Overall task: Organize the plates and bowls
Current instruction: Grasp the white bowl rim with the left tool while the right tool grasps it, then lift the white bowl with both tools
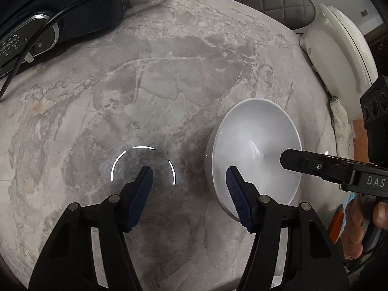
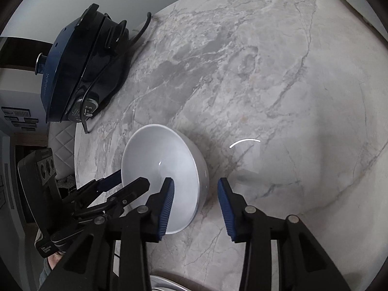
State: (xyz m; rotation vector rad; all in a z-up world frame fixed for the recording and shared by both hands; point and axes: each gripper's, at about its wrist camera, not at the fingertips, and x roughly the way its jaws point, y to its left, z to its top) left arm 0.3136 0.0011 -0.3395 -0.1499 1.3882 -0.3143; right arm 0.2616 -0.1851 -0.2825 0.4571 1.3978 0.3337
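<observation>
We hold both sets of jaws apart, and each straddles a wall of the one white bowl (image 1: 254,150) without the pads pressing on it. In the left wrist view the left gripper (image 1: 189,172) has its right finger inside the bowl near the left rim and its left finger out over bare table (image 1: 169,72). In the right wrist view the right gripper (image 2: 196,184) has its left finger inside the bowl and its right finger just outside the right wall, so we bracket the bowl from two sides. The bowl stands on the marble table at its near edge, mouth up; being round, it has no long axis, only an upright one. We judge the task barely begun: the bowl is not yet gripped or lifted, and we cannot see where it should go. A grey rim at the bottom of the right view may be another dish, but we cannot tell. Farther off, at the far left, sits a dark cooker (image 2: 80,68) with its cord.
</observation>
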